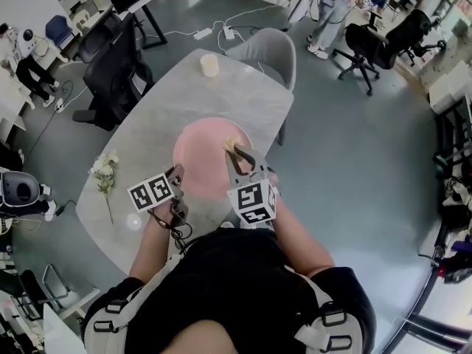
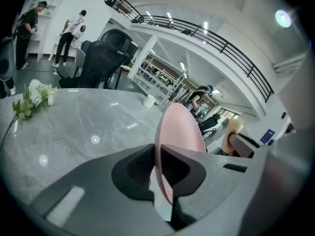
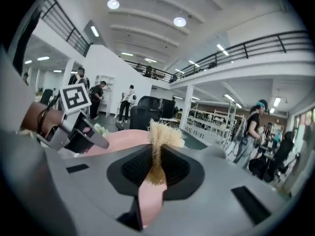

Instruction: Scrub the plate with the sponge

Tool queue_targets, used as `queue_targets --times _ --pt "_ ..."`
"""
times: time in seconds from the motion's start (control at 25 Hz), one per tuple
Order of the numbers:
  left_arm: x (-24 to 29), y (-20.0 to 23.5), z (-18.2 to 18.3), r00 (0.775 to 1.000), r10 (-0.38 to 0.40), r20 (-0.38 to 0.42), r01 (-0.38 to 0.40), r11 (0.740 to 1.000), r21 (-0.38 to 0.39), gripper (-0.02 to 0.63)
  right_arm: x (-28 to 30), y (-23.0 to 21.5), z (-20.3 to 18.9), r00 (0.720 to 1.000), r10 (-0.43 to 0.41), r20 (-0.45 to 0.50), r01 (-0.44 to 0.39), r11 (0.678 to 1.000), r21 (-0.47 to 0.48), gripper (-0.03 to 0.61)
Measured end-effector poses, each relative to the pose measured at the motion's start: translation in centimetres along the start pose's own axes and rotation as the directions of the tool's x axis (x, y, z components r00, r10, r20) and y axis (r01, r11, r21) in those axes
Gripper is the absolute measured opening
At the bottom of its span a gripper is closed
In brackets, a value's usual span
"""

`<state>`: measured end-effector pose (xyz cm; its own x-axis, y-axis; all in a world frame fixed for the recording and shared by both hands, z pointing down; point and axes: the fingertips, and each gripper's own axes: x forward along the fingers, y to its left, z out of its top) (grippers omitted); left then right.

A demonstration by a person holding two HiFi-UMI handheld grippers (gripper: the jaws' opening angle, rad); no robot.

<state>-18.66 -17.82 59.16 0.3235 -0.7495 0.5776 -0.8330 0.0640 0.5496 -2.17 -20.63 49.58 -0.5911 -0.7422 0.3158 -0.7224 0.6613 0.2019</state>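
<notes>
- Plate (image 1: pixel 210 157): round, plain pink, smooth. It hangs over the near half of the desk (image 1: pixel 184 94). Whether any edge touches the desk cannot be told.
- Left claw (image 1: pixel 177 174): clenched on the plate's near-left rim. In the left gripper view the plate (image 2: pixel 179 127) stands almost edge-on, rising out of the left claw (image 2: pixel 156 156), with a pad pressed on either face.
- Sponge (image 1: pixel 232 144): pale beige, coarse and fibrous, with a frayed top. It sits at the plate's right part; contact with the plate cannot be judged.
- Right claw (image 1: pixel 234 153): clenched on the sponge. In the right gripper view the sponge (image 3: pixel 160 136) is squeezed thin between the pads of the right claw (image 3: pixel 157 161) and spreads out above them, and the plate (image 3: pixel 118 140) lies beyond and beneath it.
- Flowers (image 1: pixel 105 169): a small white spray with green stems, lying on the desk's left edge, well apart from the plate.
- Cup (image 1: pixel 210 65): cream and short, standing at the desk's far end.
- Desk: grey marbled top with rounded corners.
- Chairs: a grey one (image 1: pixel 269 50) at the desk's far right, and a black one (image 1: pixel 114 68) to the far left.
- Room: an open hall with a grey floor, a railed upper gallery and ceiling lights. Cables run across the floor, and people stand far off.
</notes>
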Motion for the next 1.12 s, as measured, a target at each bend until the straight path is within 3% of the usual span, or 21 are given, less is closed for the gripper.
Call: queue_targets --times 0.2,0.44,0.64,0.8,0.96,1.12 --pt "0.7 -3.9 -0.8 0.998 -0.055 -0.029 0.057 0.996 0.074 0.025 0.8 0.2 -1.0 0.998 0.024 -0.064 -0.037 0.977 -0.212 0.055" --pt "1.0 -6.7 -0.8 0.993 -0.096 -0.062 0.105 0.983 0.152 0.025 1.9 -0.8 -0.2 0.995 0.019 -0.098 -0.044 0.963 -0.265 0.057" --pt "1.0 -9.5 -1.2 0.984 -0.156 -0.083 0.169 0.968 0.187 0.028 2.9 -1.3 -0.7 0.990 -0.011 -0.141 -0.045 0.920 -0.389 0.057" --pt "0.6 -11.7 -0.9 0.983 -0.164 -0.079 0.179 0.951 0.254 0.028 3.1 -1.4 -1.1 0.988 -0.013 -0.154 -0.053 0.906 -0.421 0.057" --pt "0.5 -11.4 -0.6 0.986 -0.153 -0.072 0.167 0.951 0.261 0.029 3.0 0.2 -1.5 0.982 0.079 -0.170 -0.141 0.910 -0.391 0.057" --pt "0.6 -10.8 -0.2 0.988 -0.142 -0.060 0.152 0.965 0.216 0.030 3.0 3.1 -2.5 0.957 0.191 -0.220 -0.267 0.878 -0.398 0.057"
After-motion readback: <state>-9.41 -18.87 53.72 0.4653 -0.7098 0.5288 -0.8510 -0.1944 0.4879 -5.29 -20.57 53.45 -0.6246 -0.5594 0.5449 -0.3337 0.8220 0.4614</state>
